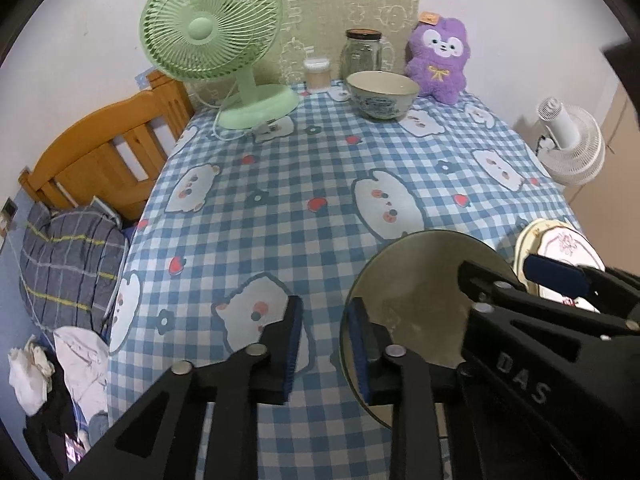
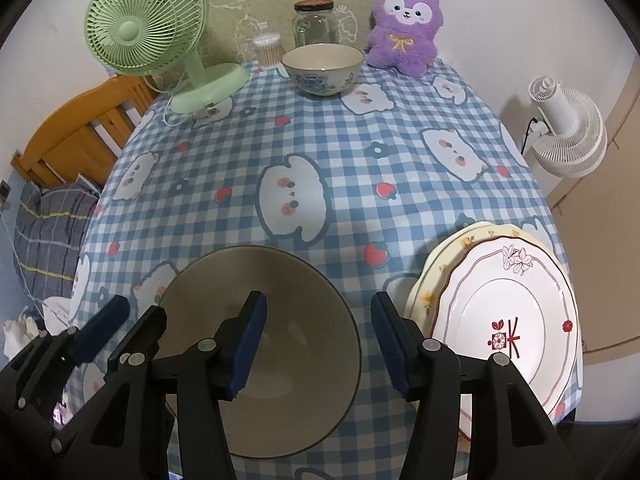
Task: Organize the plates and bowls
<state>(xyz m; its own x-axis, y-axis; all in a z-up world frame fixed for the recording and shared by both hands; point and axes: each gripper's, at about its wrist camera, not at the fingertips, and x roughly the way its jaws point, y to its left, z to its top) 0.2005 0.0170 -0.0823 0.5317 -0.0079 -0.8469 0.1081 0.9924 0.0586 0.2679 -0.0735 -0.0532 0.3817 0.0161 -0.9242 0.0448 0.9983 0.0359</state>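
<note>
Nearest, the left gripper point(image 1: 320, 344) has its pads apart: one stands inside the grey-green bowl point(image 2: 272, 344), near its rim, the other outside it, and neither pad clearly presses the wall. The right gripper point(image 2: 318, 344) is open too, one finger point(image 2: 248, 344) over the bowl, the other between the bowl and the stacked plates point(image 2: 508, 320). The bowl and plates sit on the near edge of the checked tablecloth point(image 2: 320, 140). Far back stands the patterned bowl point(image 2: 322, 70), near a green fan point(image 2: 140, 32).
</note>
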